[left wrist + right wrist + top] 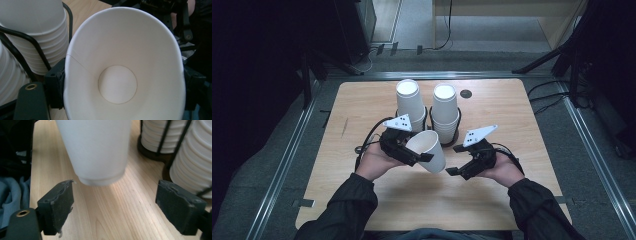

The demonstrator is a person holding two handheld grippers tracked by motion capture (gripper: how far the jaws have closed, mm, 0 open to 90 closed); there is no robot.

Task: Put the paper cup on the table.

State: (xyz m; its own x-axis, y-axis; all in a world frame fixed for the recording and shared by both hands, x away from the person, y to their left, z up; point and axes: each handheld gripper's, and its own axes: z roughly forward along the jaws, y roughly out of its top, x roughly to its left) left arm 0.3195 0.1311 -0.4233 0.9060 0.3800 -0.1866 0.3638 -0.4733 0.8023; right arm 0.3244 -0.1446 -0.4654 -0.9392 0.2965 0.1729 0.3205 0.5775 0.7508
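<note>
A white paper cup (430, 149) hangs tilted above the table's middle, its mouth turned toward my left gripper (416, 151). That gripper is shut on the cup. In the left gripper view the cup (120, 75) sits between the jaws of the left gripper (123, 86), and its rim is squeezed into an oval. My right gripper (456, 160) stands open just right of the cup's base. In the right gripper view the cup (97, 150) hangs a little beyond the spread pads of the right gripper (120, 207), and nothing lies between them.
Two tall stacks of white paper cups (408, 102) (445, 110) stand in black wire holders just behind the grippers. The wooden table (492, 105) has a small black round hole (466, 93) near its far edge. Bare wood lies on both sides and in front.
</note>
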